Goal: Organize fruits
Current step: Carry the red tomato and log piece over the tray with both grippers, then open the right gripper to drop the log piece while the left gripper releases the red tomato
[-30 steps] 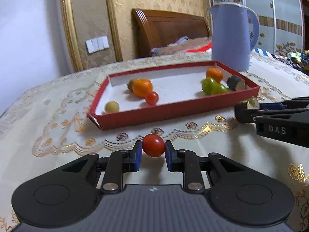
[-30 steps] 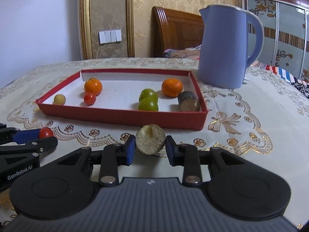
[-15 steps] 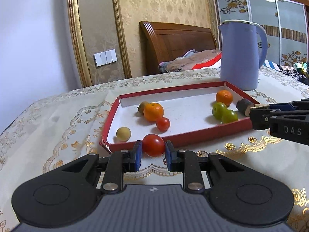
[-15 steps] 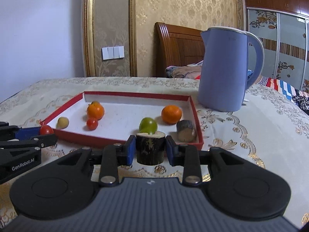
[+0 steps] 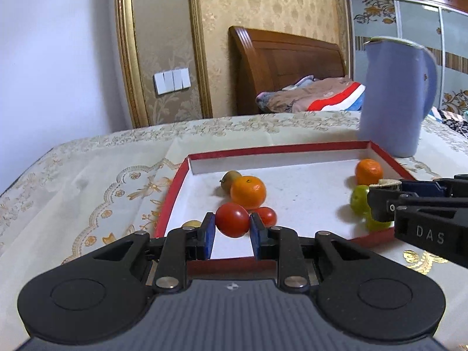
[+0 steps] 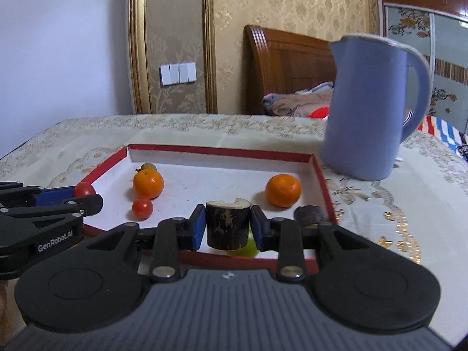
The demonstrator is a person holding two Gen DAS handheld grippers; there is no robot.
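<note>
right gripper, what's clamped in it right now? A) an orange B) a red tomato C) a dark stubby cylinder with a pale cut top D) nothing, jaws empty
C: the right gripper is shut on the dark cylinder piece, its blue pads pressing both sides, over the red tray; the red tomato sits in the left gripper.

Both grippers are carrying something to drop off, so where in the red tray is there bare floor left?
The middle of the red tray is bare, between the left orange and the right orange, back to the far wall. The near-left corner is crowded by the small tomato; the near-right by the green fruits and a dark stub.
</note>
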